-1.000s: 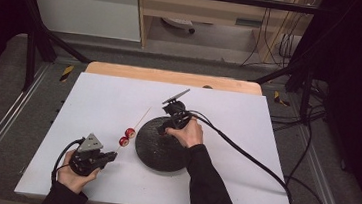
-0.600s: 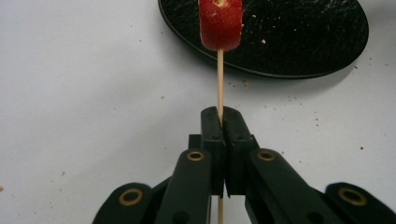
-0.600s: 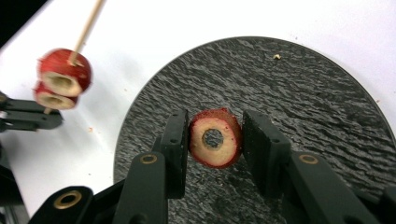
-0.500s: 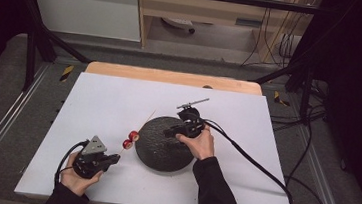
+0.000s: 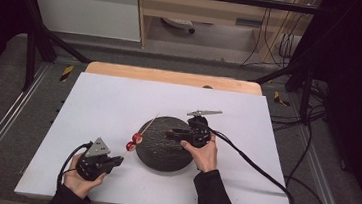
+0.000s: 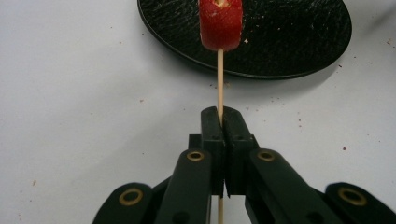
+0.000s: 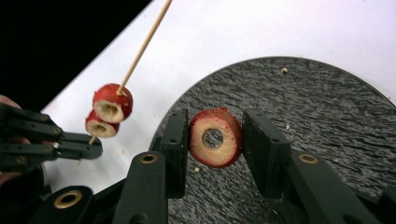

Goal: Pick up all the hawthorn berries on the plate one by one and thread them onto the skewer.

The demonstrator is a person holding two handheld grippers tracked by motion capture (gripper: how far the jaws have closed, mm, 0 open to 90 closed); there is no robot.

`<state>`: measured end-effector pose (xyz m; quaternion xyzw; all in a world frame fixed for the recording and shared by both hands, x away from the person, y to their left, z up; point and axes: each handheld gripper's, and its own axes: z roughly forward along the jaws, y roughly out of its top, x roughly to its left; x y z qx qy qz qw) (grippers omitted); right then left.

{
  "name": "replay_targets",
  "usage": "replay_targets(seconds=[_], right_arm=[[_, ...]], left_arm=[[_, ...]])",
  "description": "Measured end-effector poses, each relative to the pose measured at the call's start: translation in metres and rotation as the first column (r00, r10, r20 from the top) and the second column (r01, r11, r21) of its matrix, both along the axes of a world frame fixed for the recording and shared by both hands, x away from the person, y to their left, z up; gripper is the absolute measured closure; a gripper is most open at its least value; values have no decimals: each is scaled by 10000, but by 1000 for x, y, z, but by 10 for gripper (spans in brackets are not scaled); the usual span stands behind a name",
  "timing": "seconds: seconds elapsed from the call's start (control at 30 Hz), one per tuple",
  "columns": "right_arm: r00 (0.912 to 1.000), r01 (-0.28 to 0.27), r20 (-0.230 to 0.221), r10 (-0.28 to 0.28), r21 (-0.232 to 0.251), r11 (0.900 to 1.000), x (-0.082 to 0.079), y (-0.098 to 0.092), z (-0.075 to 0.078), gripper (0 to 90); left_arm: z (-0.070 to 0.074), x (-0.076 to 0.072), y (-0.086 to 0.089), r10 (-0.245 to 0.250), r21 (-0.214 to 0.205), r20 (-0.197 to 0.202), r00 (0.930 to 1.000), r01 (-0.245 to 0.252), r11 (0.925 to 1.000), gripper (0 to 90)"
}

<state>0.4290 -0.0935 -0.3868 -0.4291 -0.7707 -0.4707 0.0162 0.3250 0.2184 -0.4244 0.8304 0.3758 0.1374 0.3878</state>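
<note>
Left gripper [image 6: 219,122] clamped on skewer [image 6: 219,79] (two fruit pieces threaded), right gripper [image 7: 215,140] pinching cored slice [image 7: 215,137] over black plate [image 7: 327,121]

A thin wooden skewer [image 7: 142,46] carries two red cored fruit slices [image 7: 112,103]; a third slice [image 7: 215,137] stands upright.

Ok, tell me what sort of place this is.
Probably a lab recording bench, not a kitchen: a white table inside a black metal frame, loose cables on the floor, and hand-held grippers threading fruit slices onto a skewer over a black plate.
</note>
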Motion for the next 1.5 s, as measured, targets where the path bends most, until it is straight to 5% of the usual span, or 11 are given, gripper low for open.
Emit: replay_targets(seconds=[0.3,0.6,1.0,1.5], right_arm=[[9967,602,454,-665,1283,9899,-8,-10,-5,628],[9883,1002,885,-1239,2350,9668,-13,-13,-1,628],[9704,1398,1362,-1996,3574,9234,-13,-16,8,629],[9286,2038,1867,-3207,4655,8612,-8,-17,13,629]], left_arm=[[0,-3,-8,-106,-84,-7,9999,106,9999,885],[2,-9,-14,-76,-264,139,9999,79,9996,885],[4,-14,-19,0,-481,205,9998,10,9988,885],[3,-18,-27,136,-760,108,9998,-127,9970,885]])
